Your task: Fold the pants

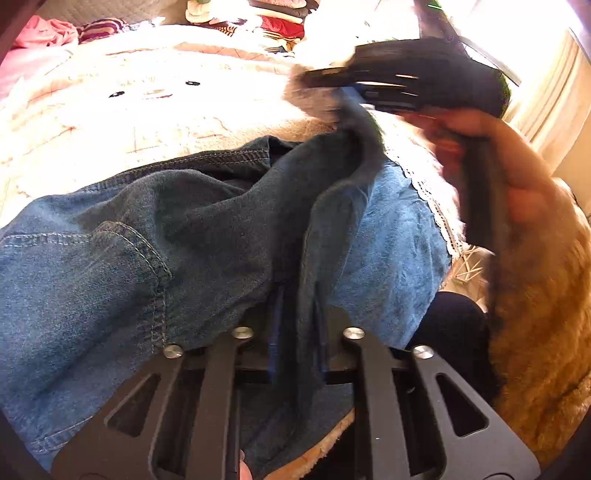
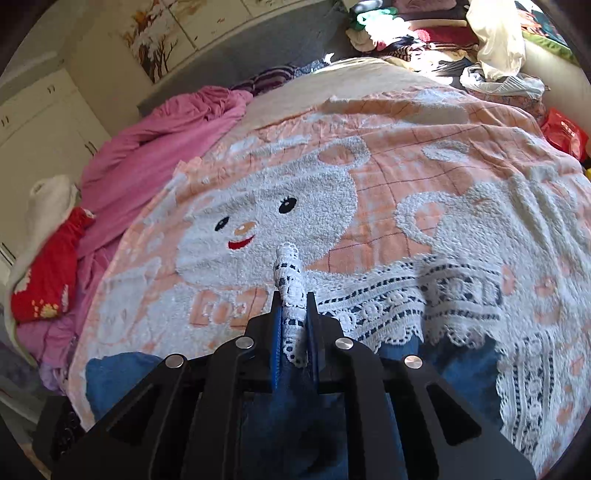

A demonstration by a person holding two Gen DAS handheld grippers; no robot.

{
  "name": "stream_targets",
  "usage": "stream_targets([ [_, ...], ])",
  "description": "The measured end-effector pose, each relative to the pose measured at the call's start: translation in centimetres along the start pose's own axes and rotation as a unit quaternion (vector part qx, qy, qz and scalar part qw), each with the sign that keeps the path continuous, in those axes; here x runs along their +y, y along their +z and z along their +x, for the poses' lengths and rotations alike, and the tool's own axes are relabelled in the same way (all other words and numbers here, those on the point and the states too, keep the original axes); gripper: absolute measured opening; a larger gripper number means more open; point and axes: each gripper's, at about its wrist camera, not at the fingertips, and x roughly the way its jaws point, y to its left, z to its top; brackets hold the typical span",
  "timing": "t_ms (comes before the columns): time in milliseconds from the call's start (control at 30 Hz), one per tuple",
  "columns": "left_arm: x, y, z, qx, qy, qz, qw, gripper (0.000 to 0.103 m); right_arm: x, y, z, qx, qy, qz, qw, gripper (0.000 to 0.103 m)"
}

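Blue denim pants with a white lace hem lie on a peach bear-print blanket on a bed. My left gripper is shut on a fold of the denim near the back pocket. My right gripper is shut on the lace hem, which sticks up between its fingers. In the left wrist view the right gripper is blurred at the upper right, held in a hand, with a strip of denim hanging from it.
A pink quilt and a red cloth lie at the bed's left side. Piles of clothes sit at the far end. White cabinets stand on the left.
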Motion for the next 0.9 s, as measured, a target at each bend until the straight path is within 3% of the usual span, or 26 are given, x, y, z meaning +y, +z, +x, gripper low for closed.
stream_targets([
  [200, 0.0, -0.2, -0.6, -0.001, 0.007, 0.006, 1.0000, 0.004, -3.6, -4.6, -8.7, -0.077, -0.012, 0.075, 0.994, 0.010],
  [367, -0.2, -0.8, -1.2, -0.004, 0.013, 0.012, 0.9998, 0.004, -6.9, -9.4, -12.6, -0.100, -0.043, 0.140, 0.984, 0.010],
  [600, -1.2, -0.8, -0.8, -0.003, 0.026, 0.031, 0.9992, 0.004, -9.5, -14.2, -13.5, -0.102, -0.065, 0.182, 0.976, 0.011],
  [700, -1.3, -0.6, -0.2, -0.003, 0.032, 0.038, 0.9988, 0.004, -9.8, -15.3, -13.5, -0.100, -0.077, 0.184, 0.975, 0.016],
  [833, -2.0, -0.5, 0.2, -0.004, 0.041, 0.054, 0.9977, 0.004, -10.5, -16.2, -14.2, -0.111, -0.090, 0.189, 0.972, 0.032],
  [900, -2.4, -0.5, 0.1, -0.003, 0.043, 0.061, 0.9972, 0.000, -11.0, -16.4, -14.5, -0.118, -0.089, 0.196, 0.969, 0.033],
])
